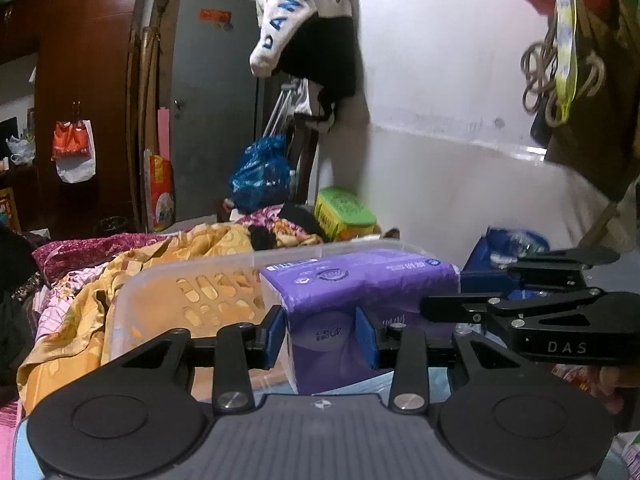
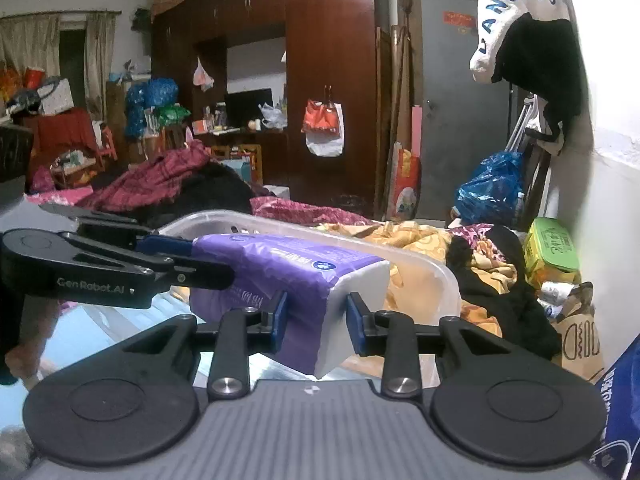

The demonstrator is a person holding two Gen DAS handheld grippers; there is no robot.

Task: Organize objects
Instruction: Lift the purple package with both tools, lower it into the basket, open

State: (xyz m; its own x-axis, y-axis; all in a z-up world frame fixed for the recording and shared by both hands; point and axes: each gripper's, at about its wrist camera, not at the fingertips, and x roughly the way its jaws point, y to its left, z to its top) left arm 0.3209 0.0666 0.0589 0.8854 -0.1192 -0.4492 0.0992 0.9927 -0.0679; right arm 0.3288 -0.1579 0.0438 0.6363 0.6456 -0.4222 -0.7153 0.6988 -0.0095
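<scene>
A purple pack of tissues [image 1: 360, 280] is held in the air between both grippers, just in front of and partly over a translucent plastic basket [image 1: 180, 276]. My left gripper [image 1: 320, 338] is shut on the pack's near end, blue pads pressing each side. From the right, my right gripper [image 1: 456, 290] clamps the pack's far end. In the right wrist view the right gripper [image 2: 316, 322] squeezes the pack [image 2: 280, 268] at its white end, and the left gripper [image 2: 200, 260] bites it from the left. The basket [image 2: 240, 220] sits on the bed behind.
A crumpled yellow blanket [image 1: 80, 308] and dark clothes [image 2: 500, 292] lie on the bed around the basket. A green lidded box [image 2: 552, 248], a paper bag [image 2: 580, 340] and a blue plastic bag [image 1: 260, 172] stand by the white wall. Clothes hang overhead.
</scene>
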